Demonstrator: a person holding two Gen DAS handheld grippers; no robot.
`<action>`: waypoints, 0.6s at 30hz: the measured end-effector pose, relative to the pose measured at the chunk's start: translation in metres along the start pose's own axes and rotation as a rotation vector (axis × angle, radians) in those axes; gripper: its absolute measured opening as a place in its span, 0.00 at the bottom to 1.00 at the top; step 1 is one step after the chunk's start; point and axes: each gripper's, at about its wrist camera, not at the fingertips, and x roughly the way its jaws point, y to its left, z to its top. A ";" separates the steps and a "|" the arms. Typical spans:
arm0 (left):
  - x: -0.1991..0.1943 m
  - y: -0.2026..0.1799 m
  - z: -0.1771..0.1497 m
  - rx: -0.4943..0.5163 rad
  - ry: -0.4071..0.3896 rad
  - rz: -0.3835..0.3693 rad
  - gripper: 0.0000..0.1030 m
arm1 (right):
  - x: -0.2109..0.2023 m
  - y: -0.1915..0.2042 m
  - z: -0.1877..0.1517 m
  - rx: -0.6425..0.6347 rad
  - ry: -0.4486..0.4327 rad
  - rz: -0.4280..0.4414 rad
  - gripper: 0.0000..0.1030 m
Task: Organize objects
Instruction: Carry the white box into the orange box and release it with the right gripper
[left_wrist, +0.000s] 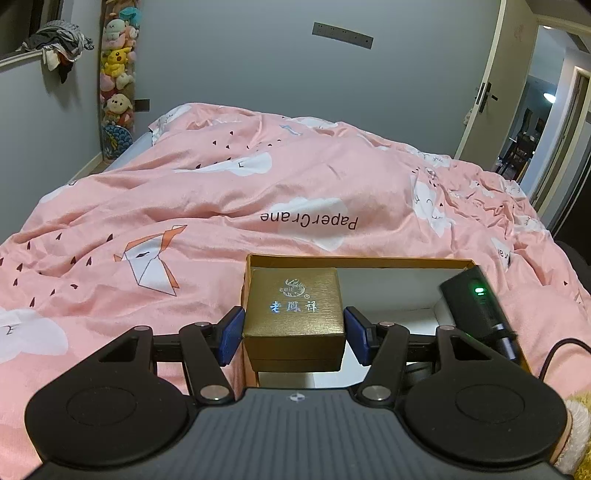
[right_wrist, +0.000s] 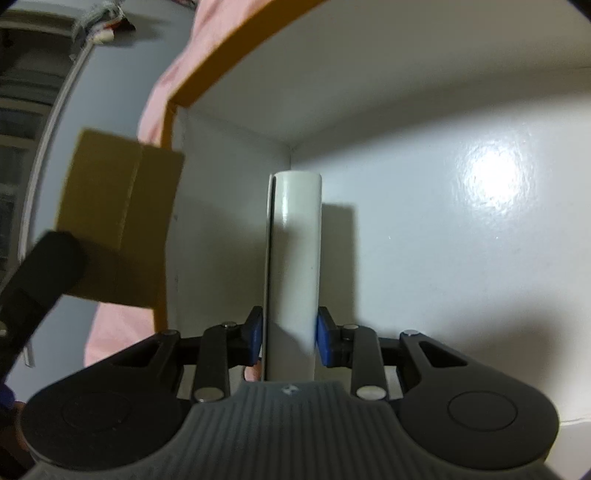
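My left gripper (left_wrist: 294, 338) is shut on a small gold gift box (left_wrist: 293, 306) with a printed logo and holds it over the left end of an open orange cardboard box (left_wrist: 354, 261) with a white inside, which lies on the pink bed. My right gripper (right_wrist: 289, 338) is shut on a white flat-sided cylinder-like object (right_wrist: 295, 258) and holds it inside that orange box (right_wrist: 229, 55), close to its white floor. The gold box (right_wrist: 118, 221) and part of the left gripper show blurred at the left of the right wrist view. The right gripper's black body with a green light (left_wrist: 476, 306) reaches into the orange box.
The orange box rests on a rumpled pink duvet (left_wrist: 221, 199) that covers the bed. A grey wall stands behind, with a column of plush toys (left_wrist: 116, 77) at the left. An open door (left_wrist: 491, 96) is at the right. A black cable (left_wrist: 557, 350) trails at the right.
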 end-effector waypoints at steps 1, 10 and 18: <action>0.001 0.000 0.000 -0.003 0.002 0.001 0.65 | 0.001 0.002 0.000 -0.011 0.006 -0.022 0.31; 0.002 0.003 0.001 -0.006 -0.004 -0.011 0.65 | -0.004 0.026 0.002 -0.191 0.024 -0.231 0.46; 0.004 0.003 0.001 -0.008 0.004 -0.018 0.65 | 0.001 0.025 -0.003 -0.228 0.015 -0.191 0.29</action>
